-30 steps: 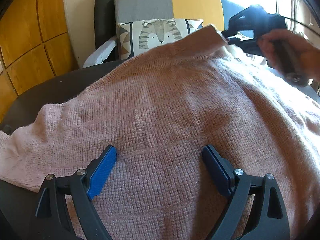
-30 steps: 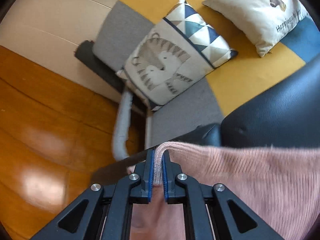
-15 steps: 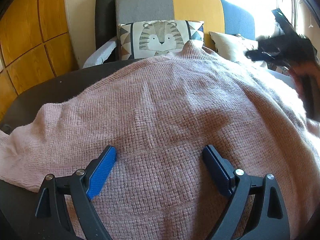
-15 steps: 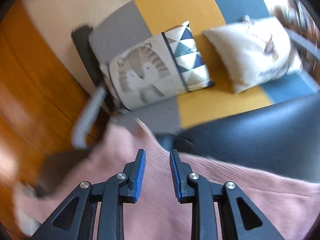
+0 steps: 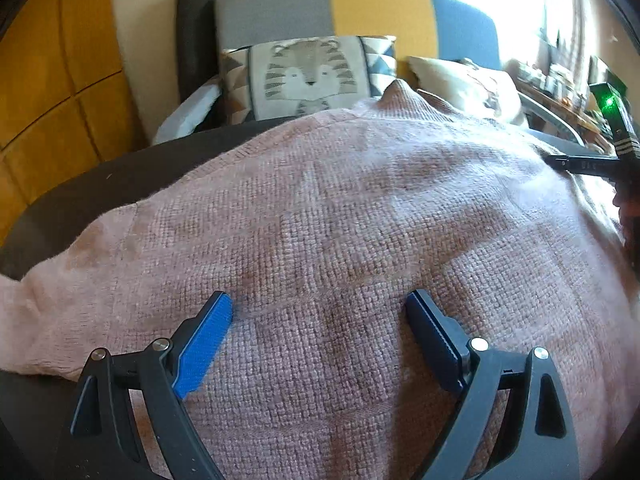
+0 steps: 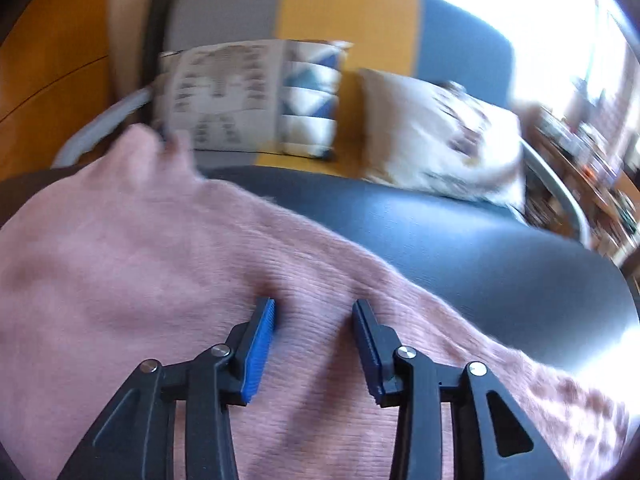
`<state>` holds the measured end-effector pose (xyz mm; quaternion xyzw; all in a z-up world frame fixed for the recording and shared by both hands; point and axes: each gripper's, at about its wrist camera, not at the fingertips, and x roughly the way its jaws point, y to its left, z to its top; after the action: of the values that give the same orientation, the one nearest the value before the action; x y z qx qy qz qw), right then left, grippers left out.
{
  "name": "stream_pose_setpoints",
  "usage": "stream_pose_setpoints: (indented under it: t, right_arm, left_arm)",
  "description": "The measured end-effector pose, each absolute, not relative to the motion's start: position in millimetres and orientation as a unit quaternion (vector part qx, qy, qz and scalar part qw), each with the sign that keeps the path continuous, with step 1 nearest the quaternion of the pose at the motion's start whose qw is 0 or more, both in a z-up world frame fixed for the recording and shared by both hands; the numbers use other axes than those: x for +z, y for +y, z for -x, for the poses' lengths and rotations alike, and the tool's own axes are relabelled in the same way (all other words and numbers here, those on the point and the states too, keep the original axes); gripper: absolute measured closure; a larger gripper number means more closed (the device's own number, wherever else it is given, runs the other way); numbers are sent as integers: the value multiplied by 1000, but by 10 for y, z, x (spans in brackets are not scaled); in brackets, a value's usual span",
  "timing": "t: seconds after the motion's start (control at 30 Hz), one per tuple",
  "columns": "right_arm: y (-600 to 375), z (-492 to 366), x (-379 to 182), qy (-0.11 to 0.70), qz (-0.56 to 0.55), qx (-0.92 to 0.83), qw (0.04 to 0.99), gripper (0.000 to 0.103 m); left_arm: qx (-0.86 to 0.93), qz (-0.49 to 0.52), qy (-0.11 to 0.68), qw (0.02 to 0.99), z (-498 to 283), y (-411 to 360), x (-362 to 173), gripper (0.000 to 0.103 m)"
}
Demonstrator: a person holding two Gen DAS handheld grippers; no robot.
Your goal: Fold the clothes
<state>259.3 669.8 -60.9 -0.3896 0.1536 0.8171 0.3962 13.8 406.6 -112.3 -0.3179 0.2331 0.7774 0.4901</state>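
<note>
Pink sweater [image 5: 360, 240] under 2 spread grippers

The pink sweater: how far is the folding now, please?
Done: the pink sweater lies spread over the dark table. In hand: nothing; the left gripper and the right gripper are both open above the knit. Left: no fold is visible, so folding seems not yet started.

You see a dusty-pink knit sweater [image 5: 360, 216], a grey tiger-print cushion [image 5: 308, 76] edged with blue triangles, and grey, mustard and blue sofa panels [image 6: 348, 12].
</note>
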Motion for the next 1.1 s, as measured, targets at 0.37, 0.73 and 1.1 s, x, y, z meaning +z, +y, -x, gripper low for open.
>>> stream_pose_setpoints:
  t: [0.37, 0.73, 1.1]
  right_arm:
    - [6923, -3069, -533, 207, 377, 796, 425, 59]
    - [5566, -2791, -633, 113, 409, 840, 338, 60]
    - [5735, -3201, -569, 169, 399, 822, 371, 39]
  left_arm:
    - [754, 316, 240, 524, -138, 4263, -1109, 11]
    - [787, 198, 351, 467, -506, 4030, -1030, 9]
    - [783, 245, 319, 474, -468, 3700, -859, 2]
